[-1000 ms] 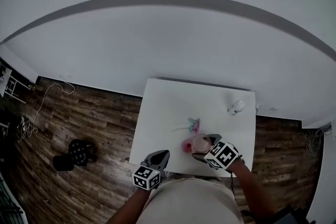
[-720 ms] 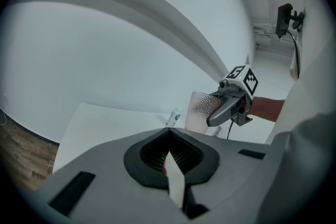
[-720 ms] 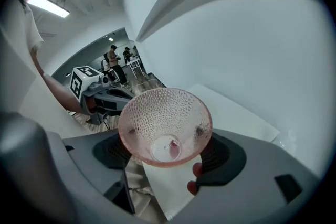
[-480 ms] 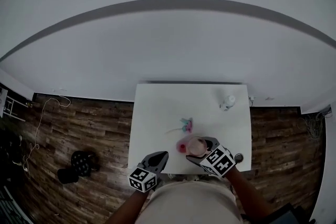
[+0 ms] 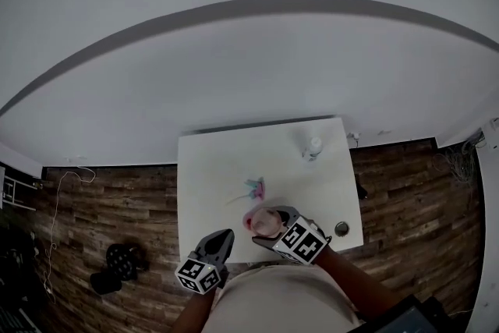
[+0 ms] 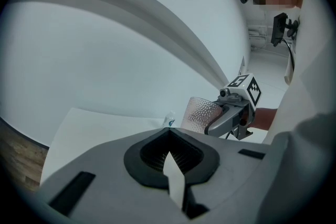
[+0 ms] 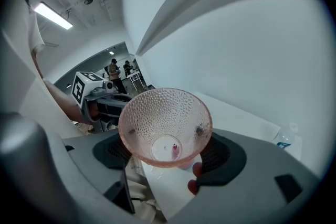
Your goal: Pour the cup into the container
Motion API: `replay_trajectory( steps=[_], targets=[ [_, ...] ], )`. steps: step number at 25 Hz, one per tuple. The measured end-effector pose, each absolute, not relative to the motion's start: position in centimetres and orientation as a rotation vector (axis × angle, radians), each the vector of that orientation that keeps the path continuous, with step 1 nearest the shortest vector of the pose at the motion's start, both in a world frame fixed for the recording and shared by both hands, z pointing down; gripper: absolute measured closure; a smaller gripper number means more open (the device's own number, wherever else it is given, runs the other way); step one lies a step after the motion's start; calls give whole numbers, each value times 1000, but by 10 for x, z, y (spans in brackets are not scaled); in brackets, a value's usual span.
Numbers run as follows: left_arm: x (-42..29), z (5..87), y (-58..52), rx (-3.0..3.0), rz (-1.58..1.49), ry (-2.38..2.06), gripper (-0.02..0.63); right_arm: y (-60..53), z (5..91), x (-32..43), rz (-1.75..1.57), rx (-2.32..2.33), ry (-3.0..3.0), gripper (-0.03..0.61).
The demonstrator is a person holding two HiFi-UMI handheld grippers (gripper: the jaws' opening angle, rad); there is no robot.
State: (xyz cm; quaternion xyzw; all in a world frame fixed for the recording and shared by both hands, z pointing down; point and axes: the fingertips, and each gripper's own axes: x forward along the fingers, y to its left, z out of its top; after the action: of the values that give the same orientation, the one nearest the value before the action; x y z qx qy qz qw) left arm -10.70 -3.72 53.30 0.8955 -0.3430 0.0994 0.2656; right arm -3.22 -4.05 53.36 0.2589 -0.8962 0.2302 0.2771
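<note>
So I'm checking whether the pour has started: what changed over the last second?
Mostly the head camera swung: the table now sits further left in the head view. The left gripper, shut and empty, seems to have shifted slightly by the table's near edge. A small round thing right of the right gripper came into view. Unchanged: the right gripper stays shut on the cup.

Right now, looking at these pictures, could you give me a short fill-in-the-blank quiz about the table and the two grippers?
1. The right gripper is shut on a dimpled cup whose colour is ____.
2. The left gripper is shut and holds ____.
3. The small bottle stands on a ____ table.
Missing words: pink; nothing; white.
</note>
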Motion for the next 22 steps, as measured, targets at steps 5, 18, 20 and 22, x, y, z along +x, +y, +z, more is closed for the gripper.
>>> replay_trajectory(
  steps=[5, 18, 20, 22],
  targets=[
    [-102, 529, -35, 2424, 260, -938, 604, -41, 528, -25, 604, 718, -2434, 206],
    [-89, 530, -29, 2403, 217, -940, 604, -30, 517, 3, 561, 730, -2436, 206],
    [-83, 530, -28, 2408, 217, -937, 604, -29, 516, 10, 557, 737, -2433, 206],
    [-78, 530, -25, 2418, 226, -932, 604, -28, 514, 15, 549, 747, -2436, 206]
  ],
)
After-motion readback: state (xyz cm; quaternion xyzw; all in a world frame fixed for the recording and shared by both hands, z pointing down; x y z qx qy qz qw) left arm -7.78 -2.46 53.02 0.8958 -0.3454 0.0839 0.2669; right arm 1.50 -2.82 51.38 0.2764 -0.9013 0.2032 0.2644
